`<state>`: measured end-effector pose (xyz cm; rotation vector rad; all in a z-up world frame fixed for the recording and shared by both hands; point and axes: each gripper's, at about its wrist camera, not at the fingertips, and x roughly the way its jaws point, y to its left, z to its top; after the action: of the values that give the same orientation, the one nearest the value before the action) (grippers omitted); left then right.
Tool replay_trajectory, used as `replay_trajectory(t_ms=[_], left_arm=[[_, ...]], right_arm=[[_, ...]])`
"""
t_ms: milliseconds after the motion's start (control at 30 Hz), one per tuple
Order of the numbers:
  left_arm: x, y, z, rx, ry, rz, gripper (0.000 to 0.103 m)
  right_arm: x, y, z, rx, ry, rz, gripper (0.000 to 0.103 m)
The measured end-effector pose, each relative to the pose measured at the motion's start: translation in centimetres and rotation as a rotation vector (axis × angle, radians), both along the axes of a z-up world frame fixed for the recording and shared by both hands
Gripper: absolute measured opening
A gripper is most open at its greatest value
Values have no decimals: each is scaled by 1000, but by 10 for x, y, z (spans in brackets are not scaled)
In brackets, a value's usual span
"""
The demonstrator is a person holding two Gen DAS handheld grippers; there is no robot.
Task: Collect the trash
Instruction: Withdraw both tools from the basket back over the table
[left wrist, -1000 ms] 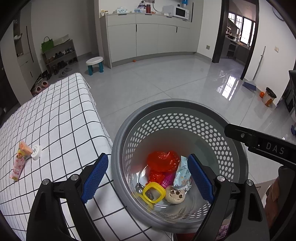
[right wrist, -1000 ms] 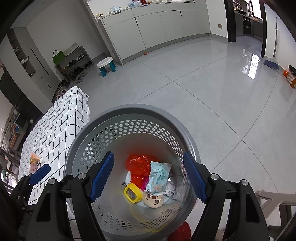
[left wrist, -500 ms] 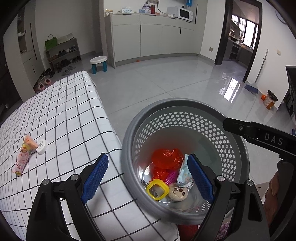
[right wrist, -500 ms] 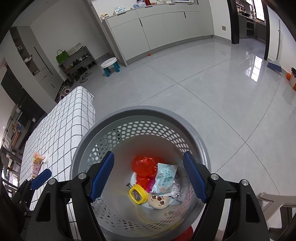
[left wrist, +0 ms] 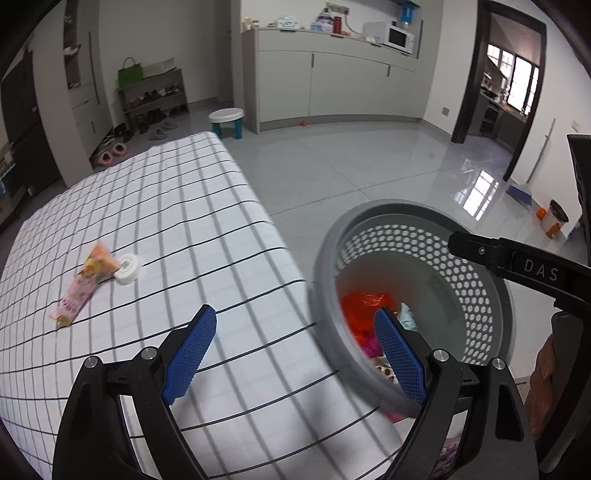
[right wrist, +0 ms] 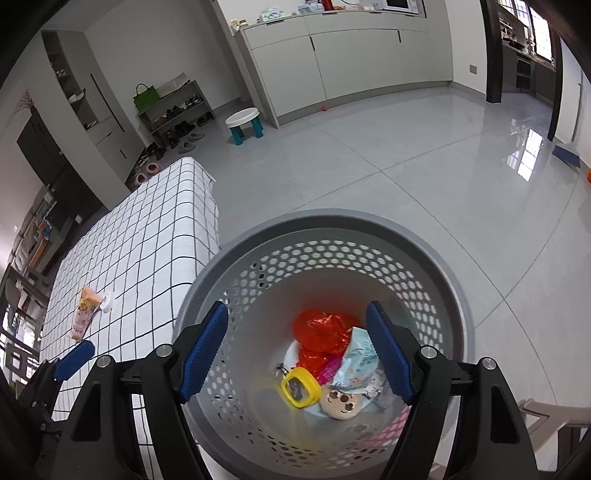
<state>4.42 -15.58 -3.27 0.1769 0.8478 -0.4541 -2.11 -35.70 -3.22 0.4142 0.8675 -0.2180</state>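
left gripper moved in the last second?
Yes. The left gripper has swung from over the basket toward the checked table, its view shifting left.

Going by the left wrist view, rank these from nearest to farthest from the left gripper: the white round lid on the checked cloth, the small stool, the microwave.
From the left gripper:
1. White round lid, on the checked cloth, left of the fingers.
2. Small stool, on the floor past the cloth's far end.
3. Microwave, on the far counter.
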Motion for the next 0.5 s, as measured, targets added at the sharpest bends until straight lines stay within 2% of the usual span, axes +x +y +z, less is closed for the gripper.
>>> replay_trajectory(t_ms=[500], left_arm=[[11,88,13,5,-39,134,86]], right_arm=[[27,57,4,-19,-5,97,74]])
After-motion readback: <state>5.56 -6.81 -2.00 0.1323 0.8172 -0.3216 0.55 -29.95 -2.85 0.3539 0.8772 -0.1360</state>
